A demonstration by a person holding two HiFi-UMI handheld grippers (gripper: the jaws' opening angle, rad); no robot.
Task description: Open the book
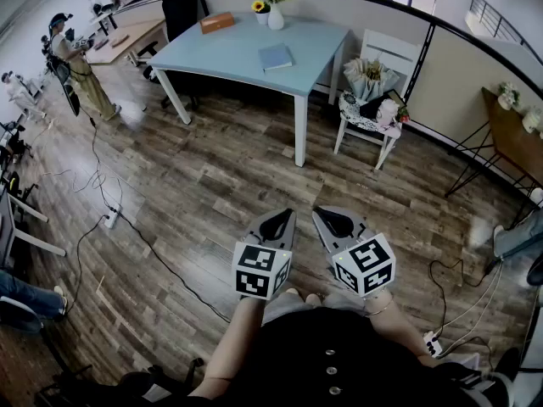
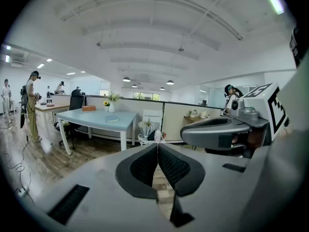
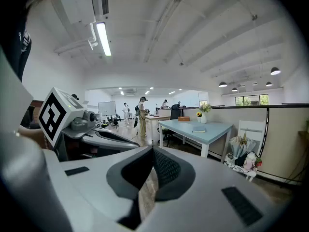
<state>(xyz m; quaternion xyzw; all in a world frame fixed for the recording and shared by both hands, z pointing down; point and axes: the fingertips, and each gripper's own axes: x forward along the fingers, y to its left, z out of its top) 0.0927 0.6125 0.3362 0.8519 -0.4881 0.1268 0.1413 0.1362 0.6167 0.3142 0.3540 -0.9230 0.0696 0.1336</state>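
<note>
Closest to you, only the head view shows your black top [image 1: 331,363] with its buttons. Just past it, your left tongs [image 1: 287,214] and right tongs [image 1: 319,214] hang side by side over the wooden floor [image 1: 195,193]. Each carries a cube [image 1: 261,270] covered in black-and-white squares, and these squares are the only print you can make out.

The left gripper view looks along the left tongs [image 2: 158,145]. Its dark pads are pressed together with nothing between them. The right gripper view shows the right tongs [image 3: 153,149] closed the same way, also empty. Each of these views catches the other tongs at its side, and the ceiling lights too, which the head view misses.

Far off at 12 o'clock stands the pale blue tabletop [image 1: 229,53]. The book [image 1: 276,57] lies flat and closed on it, well apart from both tongs. Behind the book are a white vase [image 1: 276,15] and a brown box [image 1: 216,22]. A white chair [image 1: 377,53] holding a bouquet sits at 1 o'clock. A person [image 1: 81,70] stands at 10 o'clock.
</note>
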